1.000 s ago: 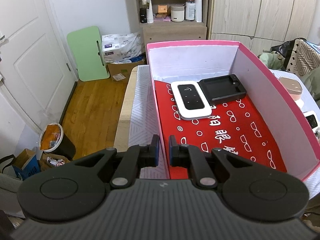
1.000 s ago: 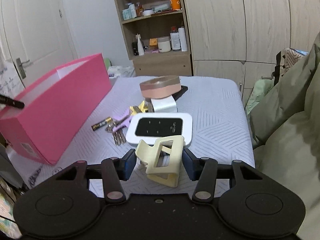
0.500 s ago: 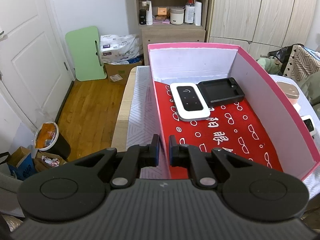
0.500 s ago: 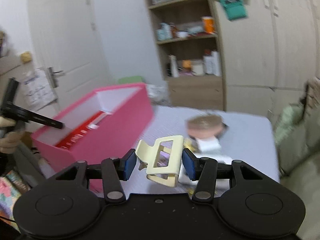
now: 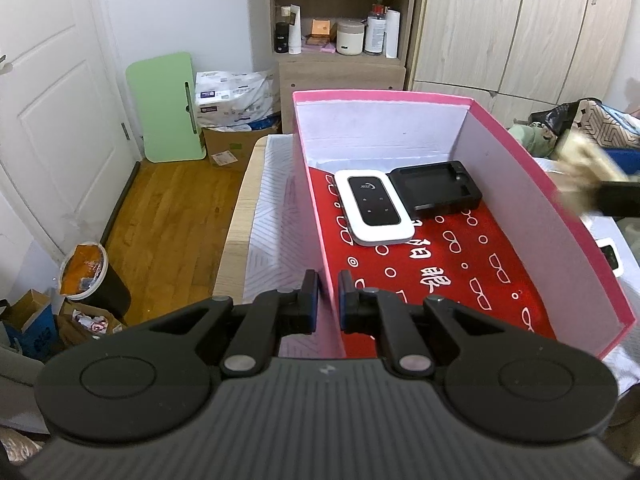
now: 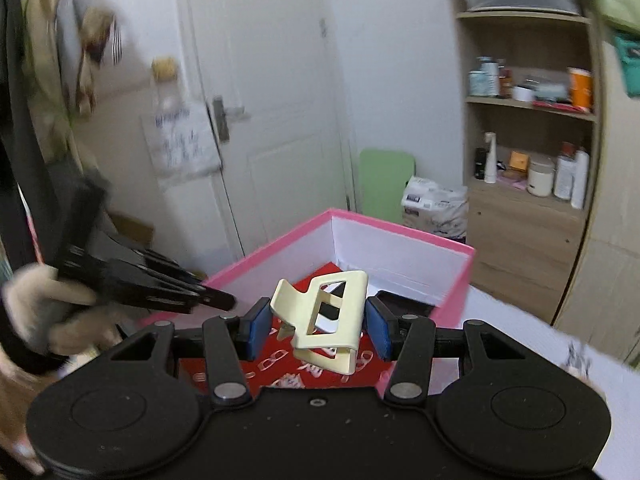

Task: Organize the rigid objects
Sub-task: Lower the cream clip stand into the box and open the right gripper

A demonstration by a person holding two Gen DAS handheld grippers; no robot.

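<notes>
A pink box with a red patterned floor stands on the bed. Inside it lie a white pocket router and a black tray at the far end. My left gripper is shut on the box's near left wall. My right gripper is shut on a cream hair claw clip and holds it above the box, over its near right part. The right gripper's side shows blurred at the box's right rim in the left wrist view.
A white device lies on the bed right of the box. A shelf unit with bottles stands behind. Left of the bed are wood floor, a green board and a bin.
My right gripper has swung left with the clip, from over the bed to above the box. My left gripper has kept its hold on the box wall.
</notes>
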